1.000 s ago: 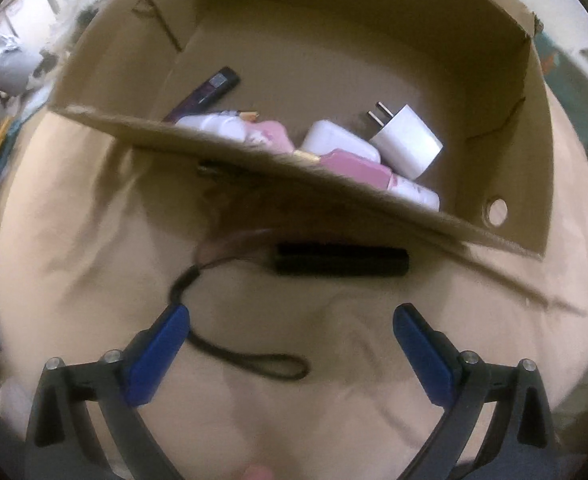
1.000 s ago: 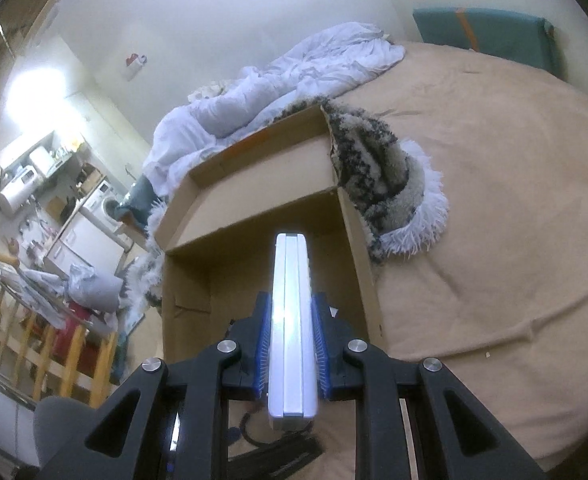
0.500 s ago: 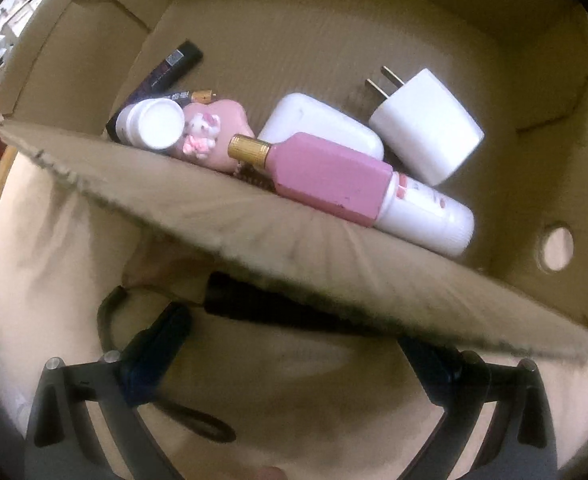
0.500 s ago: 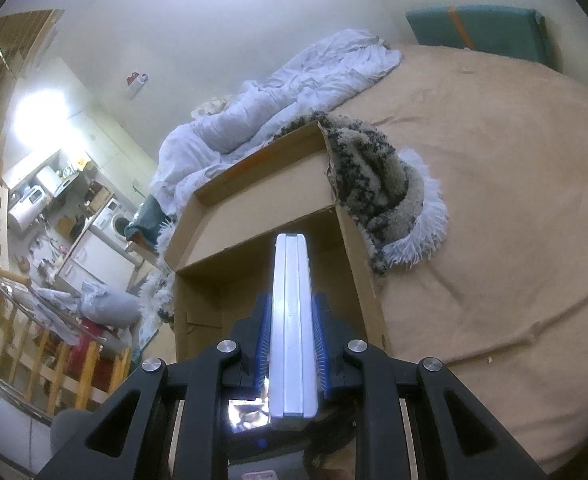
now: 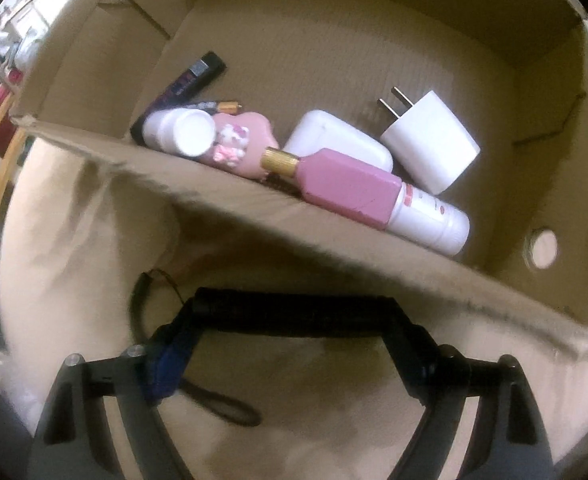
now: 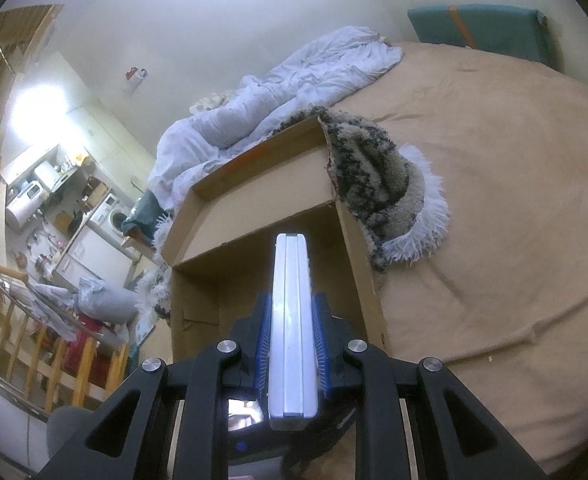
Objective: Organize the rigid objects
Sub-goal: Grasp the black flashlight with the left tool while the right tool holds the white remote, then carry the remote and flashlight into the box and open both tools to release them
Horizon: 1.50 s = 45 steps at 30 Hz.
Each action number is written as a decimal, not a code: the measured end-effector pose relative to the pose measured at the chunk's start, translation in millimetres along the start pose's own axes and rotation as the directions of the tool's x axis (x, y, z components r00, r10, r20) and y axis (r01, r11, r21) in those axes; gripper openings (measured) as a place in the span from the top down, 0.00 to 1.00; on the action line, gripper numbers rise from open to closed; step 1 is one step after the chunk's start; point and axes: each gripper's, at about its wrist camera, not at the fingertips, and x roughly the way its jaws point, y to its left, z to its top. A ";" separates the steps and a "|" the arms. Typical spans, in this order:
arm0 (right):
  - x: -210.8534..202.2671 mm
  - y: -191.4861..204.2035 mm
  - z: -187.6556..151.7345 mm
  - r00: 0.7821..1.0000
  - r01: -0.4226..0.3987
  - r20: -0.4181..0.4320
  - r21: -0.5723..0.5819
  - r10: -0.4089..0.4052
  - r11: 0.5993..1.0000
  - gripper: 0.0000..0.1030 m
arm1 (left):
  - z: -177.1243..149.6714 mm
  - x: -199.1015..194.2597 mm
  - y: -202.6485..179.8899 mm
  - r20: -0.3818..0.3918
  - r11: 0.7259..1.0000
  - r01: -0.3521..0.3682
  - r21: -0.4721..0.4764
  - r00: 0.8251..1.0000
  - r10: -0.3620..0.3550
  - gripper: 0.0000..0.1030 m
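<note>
Right gripper (image 6: 291, 332) hovers above tan bedsheet (image 6: 494, 200), kitchen (image 6: 53, 200) beyond.

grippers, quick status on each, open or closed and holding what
Left gripper: closed on the black stick with wrist strap.
Right gripper: closed on the white flat device.

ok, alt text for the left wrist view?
The left gripper grips a black bar-shaped object end to end, just outside a cardboard box on a tan sheet. The box holds a pink-and-white bottle, a white charger plug and other small items.
</note>
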 end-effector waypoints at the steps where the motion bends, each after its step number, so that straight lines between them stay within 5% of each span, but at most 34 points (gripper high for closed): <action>1: 0.5 0.6 -0.1 1.000 0.008 0.000 -0.007 -0.008 1.000 0.79 | -1.5 -2.9 0.5 -0.006 1.000 -0.002 0.029 1.000 0.002 0.18; 9: 0.9 1.9 -0.2 1.000 0.028 0.012 -0.016 -0.028 0.999 0.79 | -4.0 -55.5 37.5 0.096 0.989 0.011 0.146 0.995 -0.026 0.18; 17: 1.0 3.2 -1.5 0.999 0.049 0.025 -0.036 -0.048 0.998 0.79 | 14.3 -131.5 85.2 0.239 0.960 0.038 0.278 0.965 -0.107 0.18; 22: 1.6 6.1 -0.8 0.999 0.041 0.022 -0.034 -0.040 0.999 0.79 | 46.2 -171.3 105.3 0.315 0.937 0.072 0.342 0.931 -0.186 0.18; 26: 4.3 15.5 6.1 0.999 0.035 0.021 -0.046 -0.034 0.998 0.78 | 78.7 -192.0 110.9 0.377 0.896 0.107 0.430 0.881 -0.286 0.18; 35: 40.9 34.0 45.1 0.998 0.056 0.027 -0.103 -0.054 0.993 0.78 | 157.4 -208.8 97.7 0.350 0.844 0.297 0.447 0.810 -0.470 0.18; 39: 63.5 30.2 52.9 0.996 0.086 0.013 -0.098 -0.085 0.991 0.79 | 175.8 -176.2 88.0 0.300 0.855 0.307 0.419 0.842 -0.449 0.18; 45: 98.8 13.9 39.2 0.991 0.104 -0.080 -0.065 -0.109 0.992 0.79 | 160.4 -105.7 66.7 0.199 0.862 0.257 0.438 0.907 -0.372 0.18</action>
